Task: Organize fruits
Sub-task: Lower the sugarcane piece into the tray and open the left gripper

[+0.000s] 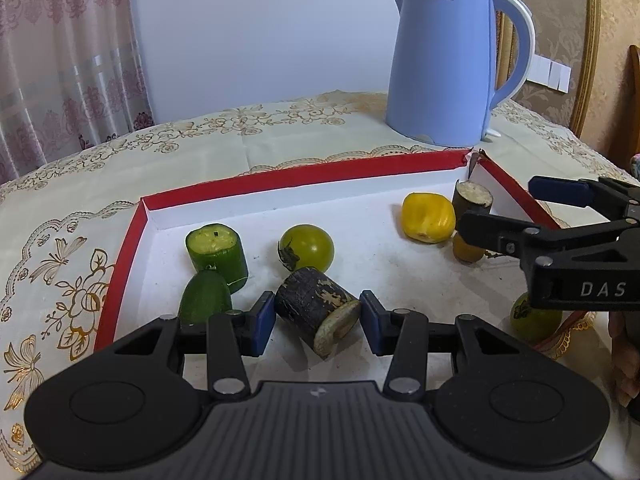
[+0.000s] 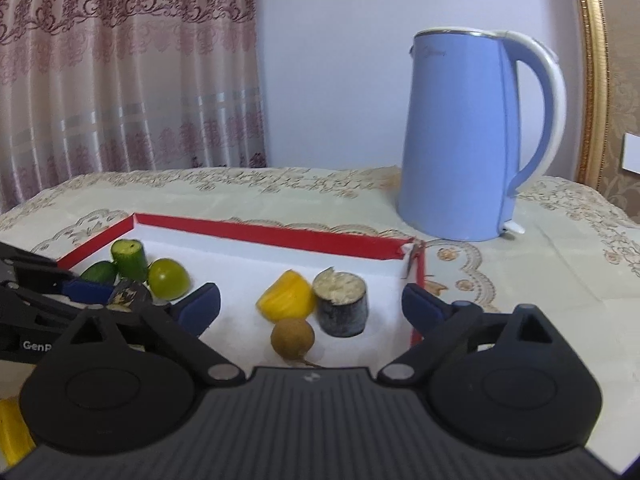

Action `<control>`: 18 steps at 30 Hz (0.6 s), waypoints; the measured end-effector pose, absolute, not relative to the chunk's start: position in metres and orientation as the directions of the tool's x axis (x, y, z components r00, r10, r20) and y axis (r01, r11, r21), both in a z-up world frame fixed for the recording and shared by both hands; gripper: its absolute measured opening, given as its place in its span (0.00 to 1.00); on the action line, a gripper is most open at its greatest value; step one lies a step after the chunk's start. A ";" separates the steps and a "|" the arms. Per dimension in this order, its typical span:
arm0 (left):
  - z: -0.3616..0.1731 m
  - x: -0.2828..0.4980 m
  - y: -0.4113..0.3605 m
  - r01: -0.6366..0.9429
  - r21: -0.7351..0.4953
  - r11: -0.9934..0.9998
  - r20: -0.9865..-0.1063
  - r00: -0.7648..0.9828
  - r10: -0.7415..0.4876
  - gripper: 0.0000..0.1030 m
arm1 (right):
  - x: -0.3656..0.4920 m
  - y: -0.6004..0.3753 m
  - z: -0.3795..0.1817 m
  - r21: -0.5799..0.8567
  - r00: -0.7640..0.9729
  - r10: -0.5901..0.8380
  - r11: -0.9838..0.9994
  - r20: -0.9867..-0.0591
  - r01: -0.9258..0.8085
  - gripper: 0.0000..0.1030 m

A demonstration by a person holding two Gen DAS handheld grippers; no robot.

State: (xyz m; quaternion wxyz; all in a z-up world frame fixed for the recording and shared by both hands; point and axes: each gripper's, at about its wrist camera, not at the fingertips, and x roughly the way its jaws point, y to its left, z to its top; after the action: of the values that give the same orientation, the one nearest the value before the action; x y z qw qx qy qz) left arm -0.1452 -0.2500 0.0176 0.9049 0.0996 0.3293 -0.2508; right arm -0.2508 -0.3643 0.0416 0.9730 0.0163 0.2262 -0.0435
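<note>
In the left wrist view my left gripper [image 1: 318, 324] is shut on a dark, bark-skinned cylinder piece [image 1: 316, 308] low over the white floor of the red-rimmed tray [image 1: 280, 178]. Behind it lie two green cucumber pieces [image 1: 218, 252] and a green tomato [image 1: 308, 246]. My right gripper [image 2: 312, 308] stands wide open at the tray's right end. Between its pads, untouched, are a yellow pepper piece [image 2: 286, 296], a brown round fruit [image 2: 292, 338] and an upright dark cylinder [image 2: 340, 304]. The left wrist view shows the right gripper [image 1: 512, 208] from the side.
A blue kettle [image 2: 472, 136] stands on the embroidered tablecloth just behind the tray's far right corner. Another green round fruit [image 1: 534, 322] lies outside the tray under the right gripper's body. Something yellow [image 2: 12, 432] shows at the lower left edge. Curtains hang at the left.
</note>
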 end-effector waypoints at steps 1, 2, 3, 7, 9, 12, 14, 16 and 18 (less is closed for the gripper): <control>0.017 -0.145 -0.250 0.518 0.014 0.855 -0.646 0.657 -0.388 0.43 | -0.250 -0.365 0.041 0.011 0.893 -0.083 0.995 -0.443 0.098 0.98; 0.017 -0.144 -0.250 0.514 0.013 0.857 -0.646 0.659 -0.386 0.43 | -0.250 -0.365 0.041 0.010 0.892 -0.088 0.995 -0.444 0.103 0.99; 0.017 -0.143 -0.250 0.510 0.011 0.860 -0.646 0.660 -0.383 0.43 | -0.250 -0.365 0.041 0.010 0.891 -0.090 0.994 -0.444 0.105 1.00; 0.017 -0.140 -0.253 0.491 0.005 0.871 -0.645 0.667 -0.372 0.43 | -0.251 -0.366 0.041 0.013 0.894 -0.089 0.994 -0.439 0.105 1.00; 0.017 -0.139 -0.255 0.483 0.006 0.876 -0.647 0.670 -0.365 0.43 | -0.251 -0.367 0.041 0.017 0.894 -0.090 0.994 -0.440 0.108 1.00; 0.017 -0.135 -0.257 0.467 0.004 0.884 -0.649 0.674 -0.353 0.43 | -0.251 -0.367 0.041 0.020 0.894 -0.089 0.994 -0.439 0.109 1.00; 0.017 -0.134 -0.259 0.460 0.011 0.888 -0.649 0.679 -0.344 0.43 | -0.251 -0.368 0.041 0.021 0.895 -0.092 0.993 -0.437 0.112 1.00; 0.017 -0.133 -0.261 0.456 0.019 0.890 -0.649 0.683 -0.336 0.43 | -0.252 -0.368 0.041 0.023 0.895 -0.094 0.993 -0.436 0.115 1.00; 0.016 -0.132 -0.262 0.450 0.024 0.893 -0.648 0.687 -0.329 0.43 | -0.252 -0.369 0.042 0.023 0.897 -0.101 0.992 -0.431 0.122 1.00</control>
State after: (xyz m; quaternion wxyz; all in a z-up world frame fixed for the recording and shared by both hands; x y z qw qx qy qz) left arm -0.1322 -0.2622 0.0162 0.9139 0.0909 0.3333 -0.2129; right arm -0.2524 -0.3687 0.0421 0.9735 0.0246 0.2201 -0.0573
